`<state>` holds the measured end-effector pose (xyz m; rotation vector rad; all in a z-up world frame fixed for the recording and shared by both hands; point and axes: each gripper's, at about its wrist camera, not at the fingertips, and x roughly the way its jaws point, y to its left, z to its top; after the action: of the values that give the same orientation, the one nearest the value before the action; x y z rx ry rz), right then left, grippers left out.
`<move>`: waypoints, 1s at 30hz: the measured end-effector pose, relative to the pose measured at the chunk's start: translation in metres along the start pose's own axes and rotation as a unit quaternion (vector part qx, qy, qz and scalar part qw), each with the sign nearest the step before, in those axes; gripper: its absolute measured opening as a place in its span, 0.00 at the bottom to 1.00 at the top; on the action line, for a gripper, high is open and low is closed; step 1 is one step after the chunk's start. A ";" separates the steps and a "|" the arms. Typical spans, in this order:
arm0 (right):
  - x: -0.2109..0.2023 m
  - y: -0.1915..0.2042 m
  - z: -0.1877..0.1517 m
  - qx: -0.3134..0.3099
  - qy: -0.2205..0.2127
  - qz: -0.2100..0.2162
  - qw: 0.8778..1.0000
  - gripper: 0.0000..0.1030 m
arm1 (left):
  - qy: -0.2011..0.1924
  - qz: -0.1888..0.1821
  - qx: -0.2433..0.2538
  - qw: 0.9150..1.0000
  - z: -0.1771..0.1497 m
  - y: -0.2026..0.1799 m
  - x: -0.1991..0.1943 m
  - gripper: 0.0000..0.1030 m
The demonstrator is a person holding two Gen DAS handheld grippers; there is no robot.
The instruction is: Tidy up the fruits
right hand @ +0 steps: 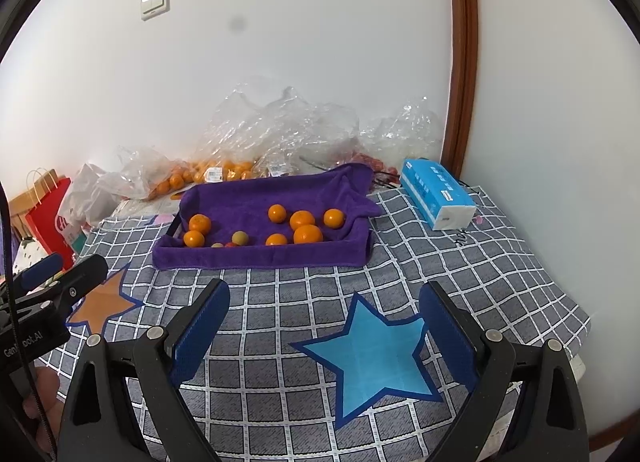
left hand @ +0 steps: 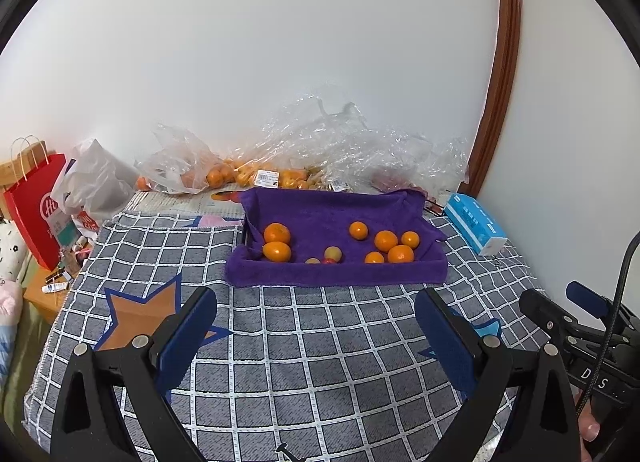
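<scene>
A tray lined with a purple towel [left hand: 320, 274] [right hand: 256, 258] sits on the checked cloth. Several oranges lie in it: two at its left end [left hand: 277, 242] [right hand: 197, 230] and a group on the right [left hand: 394, 248] [right hand: 306, 227]. A few small yellowish and red fruits [left hand: 332, 254] [right hand: 240, 238] rest near the tray's front wall. My left gripper [left hand: 316, 302] hangs open over the cloth, short of the tray, nothing between its blue pads. My right gripper [right hand: 324, 298] is open too, above a blue star patch, also nearer than the tray.
Clear plastic bags with more oranges [left hand: 240, 175] [right hand: 208, 173] lie against the wall behind the tray. A blue tissue pack [left hand: 476, 227] [right hand: 436, 193] lies to the tray's right. A red paper bag [left hand: 38, 205] stands off the left edge. Each gripper shows at the edge of the other's view.
</scene>
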<state>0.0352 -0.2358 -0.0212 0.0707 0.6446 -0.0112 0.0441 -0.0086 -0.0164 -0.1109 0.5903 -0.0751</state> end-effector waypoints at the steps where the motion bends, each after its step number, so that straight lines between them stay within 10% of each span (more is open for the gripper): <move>1: 0.000 0.000 0.000 0.000 0.000 0.000 1.000 0.92 | -0.001 0.000 0.000 1.000 0.000 0.000 -0.001 0.97; 30: 0.001 0.001 -0.001 0.005 0.001 0.002 1.000 0.92 | -0.003 0.006 -0.004 1.000 0.000 0.007 -0.002 0.97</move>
<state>0.0355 -0.2350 -0.0230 0.0820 0.6471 -0.0110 0.0426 -0.0012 -0.0162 -0.1163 0.5848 -0.0609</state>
